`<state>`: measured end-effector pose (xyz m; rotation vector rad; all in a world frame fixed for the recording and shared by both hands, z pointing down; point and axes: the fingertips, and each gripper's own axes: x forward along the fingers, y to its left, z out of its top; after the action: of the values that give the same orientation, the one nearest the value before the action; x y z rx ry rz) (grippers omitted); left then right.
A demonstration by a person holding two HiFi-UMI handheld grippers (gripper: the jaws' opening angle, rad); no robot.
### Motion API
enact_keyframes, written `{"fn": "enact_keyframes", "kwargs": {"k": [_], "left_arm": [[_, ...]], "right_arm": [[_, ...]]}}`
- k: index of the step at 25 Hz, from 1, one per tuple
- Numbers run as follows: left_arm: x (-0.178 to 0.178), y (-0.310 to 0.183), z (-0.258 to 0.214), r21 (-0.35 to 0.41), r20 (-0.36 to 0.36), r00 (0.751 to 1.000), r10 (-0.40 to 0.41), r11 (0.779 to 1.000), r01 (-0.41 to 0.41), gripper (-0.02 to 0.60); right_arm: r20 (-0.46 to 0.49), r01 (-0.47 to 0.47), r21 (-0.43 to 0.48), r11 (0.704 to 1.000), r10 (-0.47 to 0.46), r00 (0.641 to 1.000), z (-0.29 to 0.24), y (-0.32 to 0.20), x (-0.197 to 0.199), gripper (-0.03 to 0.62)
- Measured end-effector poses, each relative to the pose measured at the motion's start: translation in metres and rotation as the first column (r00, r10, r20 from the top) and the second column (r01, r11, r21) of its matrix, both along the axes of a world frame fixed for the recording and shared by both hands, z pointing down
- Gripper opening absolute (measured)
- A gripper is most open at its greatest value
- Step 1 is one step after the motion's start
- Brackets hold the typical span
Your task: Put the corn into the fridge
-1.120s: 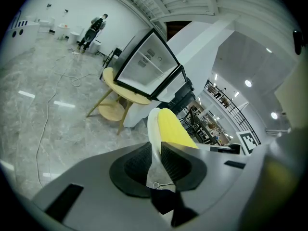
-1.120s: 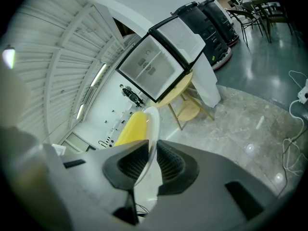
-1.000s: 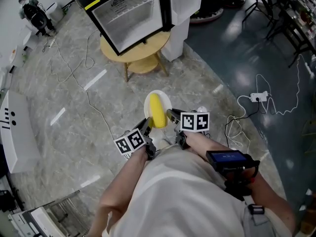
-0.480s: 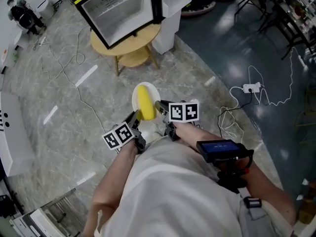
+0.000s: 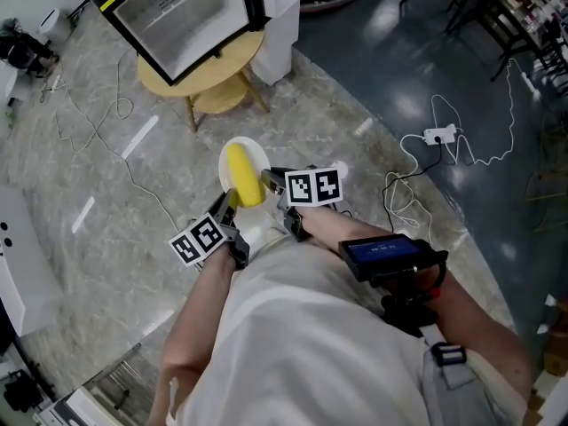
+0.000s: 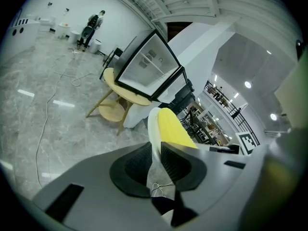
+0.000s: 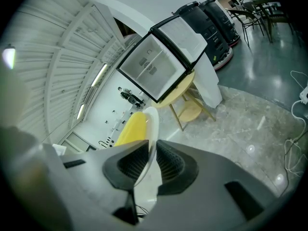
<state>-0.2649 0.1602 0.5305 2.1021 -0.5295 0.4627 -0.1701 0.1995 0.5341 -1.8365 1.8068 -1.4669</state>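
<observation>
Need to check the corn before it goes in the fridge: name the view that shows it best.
Head view: the whole corn lies on the plate. Both gripper views show only part of it behind the plate's edge-on rim.

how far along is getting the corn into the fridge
Done: the corn lies on a white plate, and the left gripper and right gripper are each shut on the plate's rim, holding it up. The fridge on the round table looks open. In hand: the plate is held well short of the fridge. Left: reach the fridge and set the corn inside.
</observation>
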Motion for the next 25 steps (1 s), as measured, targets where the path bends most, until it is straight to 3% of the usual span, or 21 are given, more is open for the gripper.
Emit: {"fn": "enact_keyframes", "kwargs": {"k": [6,20,25], "left_arm": [[0.027,-0.012,-0.007,-0.002,0.014,1.000,0.009,1.000,-0.009,0.066],[0.045,-0.014,0.001,-0.005,0.011,1.000,-0.029,1.000,0.029,0.066],[0.072,-0.019,0.002,-0.012,0.019,0.999,-0.037,0.999,0.038,0.066]], "right_arm": [[-0.002,-0.006,0.008,1.000,0.006,1.000,-0.007,-0.011,0.027,0.049],[-0.020,0.039,0.017,0.999,-0.039,0.999,-0.003,-0.018,0.047,0.049],[-0.009,0.049,0.011,0.999,-0.049,0.999,-0.002,-0.025,0.074,0.049]]}}
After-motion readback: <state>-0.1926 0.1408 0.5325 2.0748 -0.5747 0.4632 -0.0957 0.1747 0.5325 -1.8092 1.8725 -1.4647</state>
